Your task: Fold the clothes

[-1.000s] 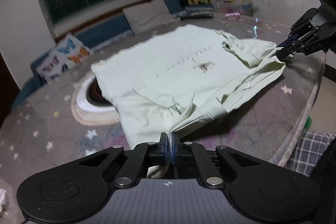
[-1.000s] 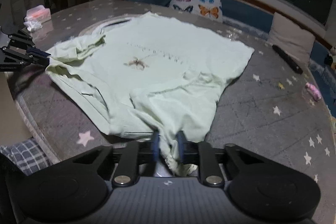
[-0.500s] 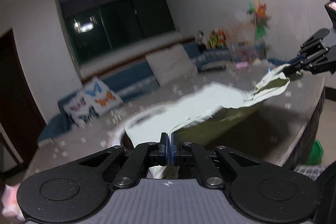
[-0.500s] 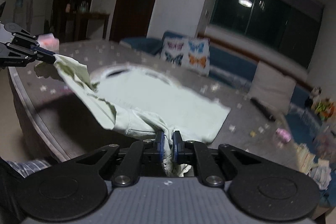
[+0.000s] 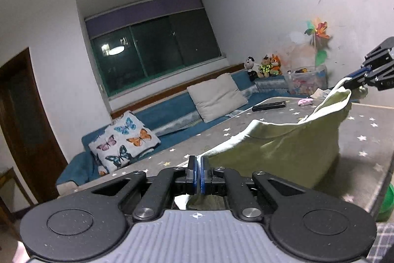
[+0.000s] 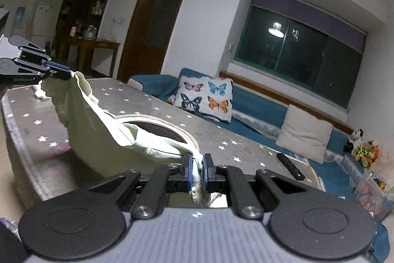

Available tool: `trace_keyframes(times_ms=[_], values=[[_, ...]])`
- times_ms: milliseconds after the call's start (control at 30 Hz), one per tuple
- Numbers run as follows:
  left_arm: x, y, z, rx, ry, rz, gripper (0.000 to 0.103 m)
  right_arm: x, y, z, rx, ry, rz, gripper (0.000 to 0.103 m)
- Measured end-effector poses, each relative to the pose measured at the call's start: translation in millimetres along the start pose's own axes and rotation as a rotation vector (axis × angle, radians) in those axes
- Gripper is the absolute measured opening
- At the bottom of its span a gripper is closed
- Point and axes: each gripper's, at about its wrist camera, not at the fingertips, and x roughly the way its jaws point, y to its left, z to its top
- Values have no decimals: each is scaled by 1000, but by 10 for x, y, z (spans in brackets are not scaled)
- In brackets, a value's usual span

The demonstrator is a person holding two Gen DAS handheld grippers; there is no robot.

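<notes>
A pale green T-shirt hangs in the air above the table, stretched between both grippers. My left gripper is shut on one edge of it; in the right wrist view the same gripper appears at the far left, clamping the cloth. My right gripper is shut on a bunched part of the shirt; the left wrist view has it at the far right, pinching the other edge. The cloth sags between them and its lower part drapes toward the table.
A grey star-patterned cloth covers the round table, which has a round inset at its centre. A black remote and a small pink item lie on it. A blue bench with cushions lines the window wall.
Both grippers have risen, lifting the shirt from lying flat on the table to hanging between them. Both cameras have tilted upward toward the room.
</notes>
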Motion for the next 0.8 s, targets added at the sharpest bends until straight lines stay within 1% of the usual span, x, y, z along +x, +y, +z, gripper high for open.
trace_keyframes(times_ms=[133,300,433,533,633,667,733,767,800], values=[[462,105,53,-27,43,-3,3,403,-167,82,18,36,-6,7],[1165,241,67,-55,120,-24,3,940,-388,175,43,87,-12,7],[1725,323,-23,-77,206,-37,3,1513,-586,180,68,158,-12,7],[2159,395,-147,-125,289,-42,3,1979,-689,108,97,218,-9,7],[2474,473,-288,-170,353,-38,5,2373,-760,7,146,276,-3,9],[2538,502,-331,-188,368,-37,7,2472,-786,-44,174,287,-1,12],[2641,554,-408,-231,392,-38,9,2646,-842,-160,237,298,2,13],[2672,589,-431,-253,397,-32,10,2696,-872,-206,267,299,4,16],[2686,630,-449,-274,397,-28,16,2725,-904,-245,296,298,6,18]])
